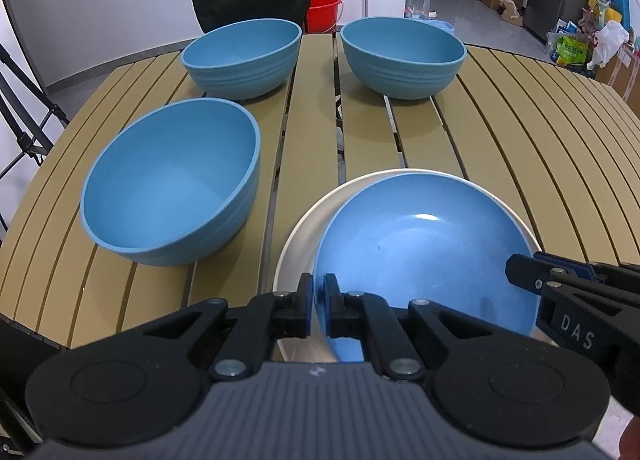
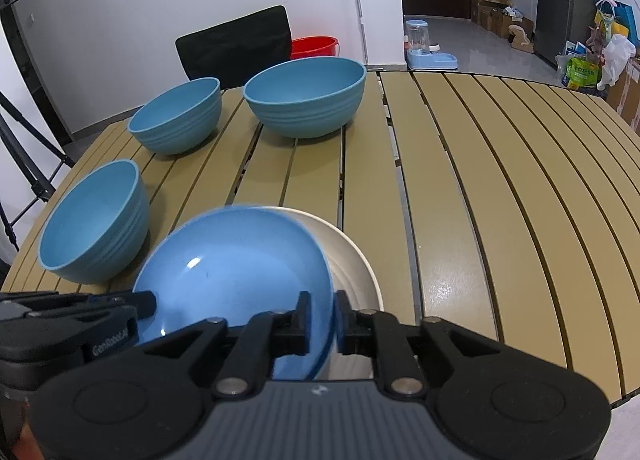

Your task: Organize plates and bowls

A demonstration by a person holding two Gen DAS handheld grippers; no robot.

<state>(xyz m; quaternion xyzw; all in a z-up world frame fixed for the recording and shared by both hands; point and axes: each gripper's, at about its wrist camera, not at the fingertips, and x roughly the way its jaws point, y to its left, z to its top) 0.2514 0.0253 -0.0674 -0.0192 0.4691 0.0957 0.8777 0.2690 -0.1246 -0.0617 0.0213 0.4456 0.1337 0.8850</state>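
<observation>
- My left tongs (image 1: 317, 302) are pinched nearly closed on the near-left rim of the glossy round blue plate (image 1: 424, 256), one pad over the lip and one under it.
- My right tongs (image 2: 321, 320) straddle the same plate's right rim. A thin gap shows at the outer pad, so I judge that grip slack or only just touching.
- The blue plate sits on the round cream plate (image 1: 304, 236) at the near edge of the slatted tan tabletop (image 1: 500, 132), pushed off-centre so cream shows as a crescent on the far and left sides.
- Three matte blue ribbed bowls wait beyond: the near-left bowl (image 1: 172, 184), the far-left bowl (image 1: 240, 56) and the far-right bowl (image 1: 402, 56), each standing apart from the others.
- To finish this step well, I should settle the blue plate level and centred on the cream one before I release.
- Letting one side go first risks the plate tipping or skating, since it looks slick.
- I should draw both tongs straight back off the rim without dragging it.
- The bowls look ready to nest next.
</observation>
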